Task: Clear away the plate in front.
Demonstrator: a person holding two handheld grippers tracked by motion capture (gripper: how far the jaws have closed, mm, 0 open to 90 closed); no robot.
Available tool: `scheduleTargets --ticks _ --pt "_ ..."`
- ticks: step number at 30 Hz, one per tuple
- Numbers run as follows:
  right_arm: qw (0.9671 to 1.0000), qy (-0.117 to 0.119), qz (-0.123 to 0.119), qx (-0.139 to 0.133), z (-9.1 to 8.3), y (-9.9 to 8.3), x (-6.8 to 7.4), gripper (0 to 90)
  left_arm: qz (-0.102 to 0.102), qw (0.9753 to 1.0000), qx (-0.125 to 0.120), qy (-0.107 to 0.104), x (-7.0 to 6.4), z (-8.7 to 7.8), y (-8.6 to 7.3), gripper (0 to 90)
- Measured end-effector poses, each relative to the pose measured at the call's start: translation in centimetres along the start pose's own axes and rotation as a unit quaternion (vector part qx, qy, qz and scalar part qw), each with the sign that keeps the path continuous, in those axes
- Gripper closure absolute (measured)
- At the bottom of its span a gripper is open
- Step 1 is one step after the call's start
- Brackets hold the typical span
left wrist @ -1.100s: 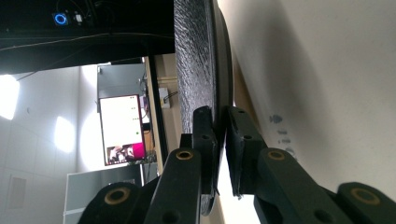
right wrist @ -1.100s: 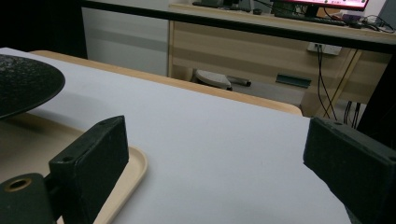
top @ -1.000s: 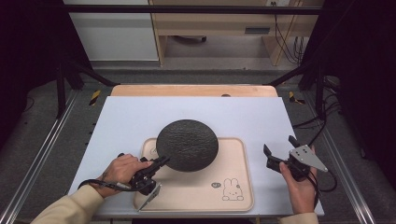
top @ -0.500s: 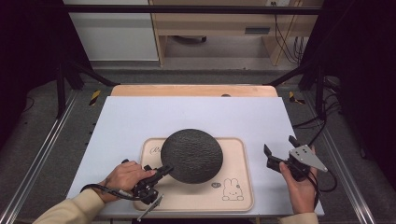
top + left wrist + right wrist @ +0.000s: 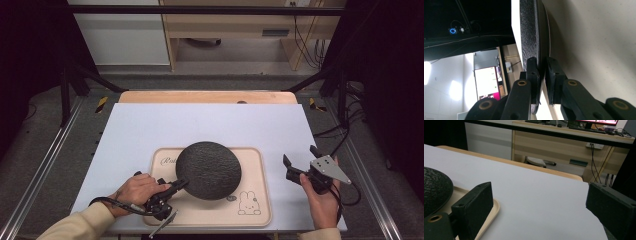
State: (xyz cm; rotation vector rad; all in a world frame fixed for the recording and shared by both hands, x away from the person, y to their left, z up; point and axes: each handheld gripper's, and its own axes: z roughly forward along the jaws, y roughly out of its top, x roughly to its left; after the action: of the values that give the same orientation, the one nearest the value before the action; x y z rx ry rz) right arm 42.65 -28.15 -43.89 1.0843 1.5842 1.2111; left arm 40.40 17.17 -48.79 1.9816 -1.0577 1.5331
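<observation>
left hand (image 5: 134,191) is reaching in from the bottom left, sleeve covering the forearm, wrapping the left gripper (image 5: 181,184) and pointing it right and slightly forward. its jaws are pinching the near-left rim of the black plate (image 5: 209,170), one jaw on each face of the edge, seen clearly in the left gripper view (image 5: 541,75). cable is looping back under the wrist. right hand (image 5: 320,200) is coming in from the bottom right, holding the right gripper (image 5: 301,162) above the table surface, jaws spreading wide apart with nothing between them, pointing forward-left (image 5: 534,207).
</observation>
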Motion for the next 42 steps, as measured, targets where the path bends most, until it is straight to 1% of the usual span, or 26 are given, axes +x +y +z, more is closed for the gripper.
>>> scheduleTargets --ticks 2,6,17,18,19,20,21,23,26,27,28,29,30,31,32,33,34,35,39,42 --pt "1.0000 0.000 -0.003 0.000 0.0 0.0 0.0 7.7 0.001 1.0000 0.001 -0.001 0.0 0.0 0.0 80.9" --pt "1.0000 -0.001 -0.002 0.001 0.0 0.0 0.0 7.7 -0.004 1.0000 -0.001 -0.005 -0.2 0.1 -0.2 80.8" --pt "1.0000 -0.001 -0.006 0.002 0.0 0.0 0.0 7.7 -0.005 0.9999 0.000 -0.012 -0.7 0.2 -0.3 81.2" --pt "1.0000 -0.002 -0.005 0.002 0.0 0.0 0.0 7.7 -0.004 0.9998 0.004 -0.019 -0.9 0.2 -0.2 81.8" --pt "1.0000 -0.002 -0.005 0.002 0.0 0.0 0.0 7.7 -0.004 0.9998 0.004 -0.019 -0.9 0.2 -0.2 82.4" --pt "1.0000 -0.002 -0.005 0.002 0.0 0.0 0.1 7.7 0.003 0.9998 0.000 -0.021 -1.1 0.2 -0.1 82.8" --pt "1.0000 -0.002 -0.005 0.002 0.0 0.0 0.1 7.7 0.003 0.9998 0.000 -0.021 -1.1 0.2 -0.1 83.0" --pt "1.0000 0.000 -0.005 0.002 0.1 0.0 0.2 7.9 -0.004 0.9997 0.000 -0.022 -1.2 0.2 -0.2 83.1" --pt "1.0000 0.000 -0.006 0.002 0.1 0.0 0.2 8.0 0.000 0.9996 -0.002 -0.028 -1.2 0.2 -0.1 83.7" --pt "1.0000 0.000 -0.006 0.001 0.1 0.0 0.1 8.0 -0.006 0.9996 -0.005 -0.029 -1.4 0.3 -0.2 84.0" --pt "1.0000 0.000 -0.006 0.001 0.1 0.0 0.1 8.0 -0.006 0.9996 -0.005 -0.029 -1.4 0.3 -0.2 84.4" --pt "1.0000 0.000 -0.004 0.001 0.1 0.0 0.0 8.0 -0.012 0.9993 -0.010 -0.034 -1.6 0.4 -0.2 84.9" --pt "1.0000 -0.001 -0.003 0.001 0.0 0.0 0.0 8.0 -0.012 0.9993 -0.010 -0.034 -1.6 0.4 -0.2 85.4" --pt "1.0000 -0.002 -0.003 0.000 0.0 0.0 0.0 8.0 -0.002 0.9992 -0.001 -0.041 -1.7 0.3 -0.2 85.8" --pt "1.0000 -0.003 -0.002 0.000 0.0 0.0 0.0 8.0 -0.006 0.9991 -0.008 -0.040 -1.9 0.4 -0.1 86.1" --pt "1.0000 -0.003 -0.002 0.000 0.0 0.0 0.0 8.0 -0.006 0.9991 -0.008 -0.040 -1.9 0.4 -0.1 86.1" --pt "1.0000 -0.003 -0.002 -0.001 0.0 0.0 0.0 8.0 0.002 0.9991 -0.004 -0.041 -1.7 0.4 -0.1 86.1" --pt "1.0000 -0.004 0.001 -0.001 0.0 0.1 0.0 8.1 0.002 0.9991 -0.002 -0.043 -1.6 0.3 -0.1 86.1" --pt "1.0000 -0.005 0.000 -0.002 -0.1 0.1 0.1 8.2 -0.008 0.9990 -0.008 -0.043 -1.7 0.4 -0.2 86.2" --pt "1.0000 -0.004 0.000 -0.001 0.0 0.1 0.1 8.2 -0.008 0.9990 -0.008 -0.043 -1.7 0.4 -0.2 86.2"
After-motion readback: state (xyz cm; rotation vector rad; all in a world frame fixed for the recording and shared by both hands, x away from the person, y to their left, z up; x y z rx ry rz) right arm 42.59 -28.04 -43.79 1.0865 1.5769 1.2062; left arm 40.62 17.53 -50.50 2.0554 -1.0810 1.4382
